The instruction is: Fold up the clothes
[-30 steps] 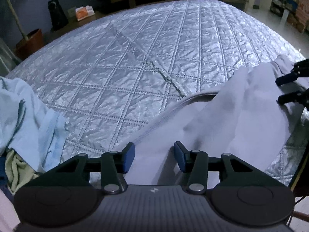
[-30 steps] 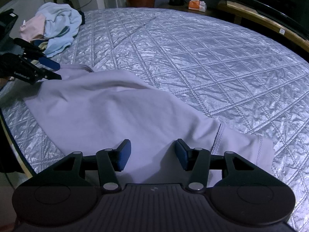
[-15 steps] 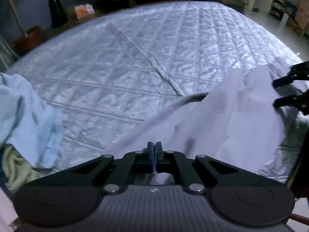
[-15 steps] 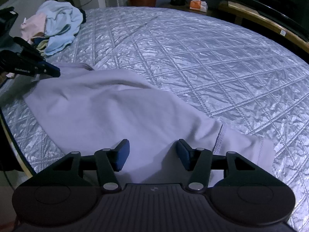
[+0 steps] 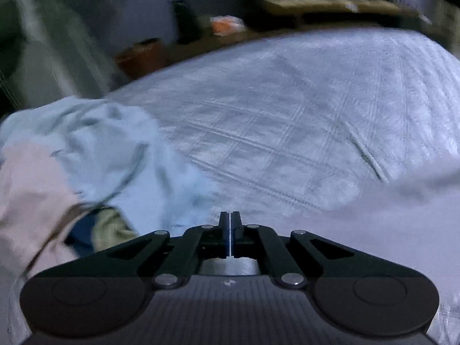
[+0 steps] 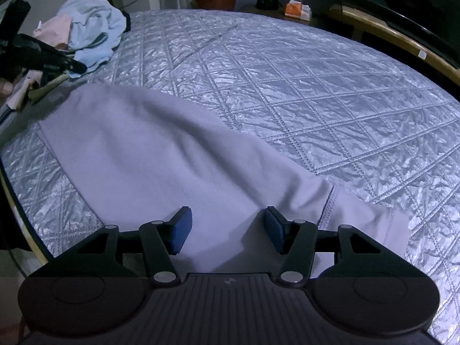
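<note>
The garment [image 6: 149, 155], a pale lilac top, lies spread across the near part of the quilted bed [image 6: 316, 86], its hemmed end to the right by the right tongs [image 6: 227, 227] and its far end stretched toward the left tongs [image 5: 231, 224].

State of tongs:
- Left tongs: jaws fully together. Whether fabric is pinched between them cannot be told (the left view is smeared by motion and no cloth shows at the tips). In the right view a taut, blurred strip of fabric runs up toward them, which suggests a hold.
- Right tongs: jaws wide apart, low over the garment, gripping nothing.

Hazards, as judged:
- With only one end possibly held, a pull by the left tongs may drag the whole garment across the bed instead of tensioning it. Cause: the right end is unanchored.
- A thin pinch at the left edge may slip free under a fast pull.
- The left tongs are just beside the pile [image 5: 86, 155] of other clothes; a sweep there may snag it or mix items.
- Closing the right tongs mid-panel, not on the hem, would bunch the cloth and give a skewed fold.
</note>
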The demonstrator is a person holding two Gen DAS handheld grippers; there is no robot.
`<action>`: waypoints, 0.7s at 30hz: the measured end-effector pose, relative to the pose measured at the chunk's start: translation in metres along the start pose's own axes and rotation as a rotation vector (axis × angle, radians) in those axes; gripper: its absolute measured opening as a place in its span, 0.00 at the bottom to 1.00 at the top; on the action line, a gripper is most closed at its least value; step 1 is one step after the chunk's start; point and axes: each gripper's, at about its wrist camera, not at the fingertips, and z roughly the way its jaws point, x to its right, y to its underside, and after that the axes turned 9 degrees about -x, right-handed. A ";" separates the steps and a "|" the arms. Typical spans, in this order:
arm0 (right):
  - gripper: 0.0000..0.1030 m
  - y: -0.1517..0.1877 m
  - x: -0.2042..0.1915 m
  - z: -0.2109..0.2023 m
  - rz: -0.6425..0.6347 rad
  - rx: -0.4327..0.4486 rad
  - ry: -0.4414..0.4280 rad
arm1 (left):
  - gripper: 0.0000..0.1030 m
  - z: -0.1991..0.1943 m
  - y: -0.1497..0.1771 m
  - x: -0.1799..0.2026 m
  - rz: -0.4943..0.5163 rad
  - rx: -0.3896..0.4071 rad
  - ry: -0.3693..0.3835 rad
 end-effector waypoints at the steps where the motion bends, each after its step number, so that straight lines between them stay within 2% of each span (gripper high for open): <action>1: 0.63 0.000 -0.001 0.000 -0.003 -0.001 0.002 | 0.02 -0.005 -0.001 0.001 -0.016 0.022 0.045; 4: 0.66 -0.002 -0.003 0.001 -0.014 -0.010 0.004 | 0.09 -0.026 0.002 0.023 0.017 0.084 0.194; 5: 0.66 -0.003 -0.004 0.001 -0.016 -0.017 0.006 | 0.12 -0.028 0.004 0.036 0.053 0.088 0.218; 6: 0.65 -0.006 -0.004 0.001 -0.007 -0.030 0.007 | 0.12 -0.026 0.006 0.049 0.087 0.075 0.241; 7: 0.58 -0.009 -0.004 -0.001 0.011 -0.036 0.004 | 0.13 -0.021 0.009 0.059 0.107 0.050 0.260; 9: 0.52 -0.016 -0.001 -0.012 0.049 0.008 -0.033 | 0.12 -0.012 0.016 0.078 0.149 0.000 0.294; 10: 0.52 -0.020 -0.002 -0.016 0.057 0.036 -0.041 | 0.12 -0.008 0.019 0.083 0.174 -0.019 0.298; 12: 0.52 -0.031 -0.007 -0.017 0.033 0.064 -0.003 | 0.12 -0.007 0.025 0.093 0.221 -0.031 0.279; 15: 0.47 -0.045 -0.014 0.002 -0.010 0.029 0.036 | 0.15 -0.007 0.031 0.086 0.187 -0.045 0.268; 17: 0.44 -0.045 -0.011 0.013 -0.009 0.005 0.058 | 0.20 -0.008 0.035 0.076 0.149 -0.071 0.260; 19: 0.44 -0.041 0.001 0.014 0.048 0.026 0.071 | 0.21 -0.011 0.043 0.064 0.129 -0.097 0.240; 21: 0.44 -0.035 0.020 0.010 0.159 0.043 0.062 | 0.20 -0.017 0.048 0.055 0.123 -0.124 0.206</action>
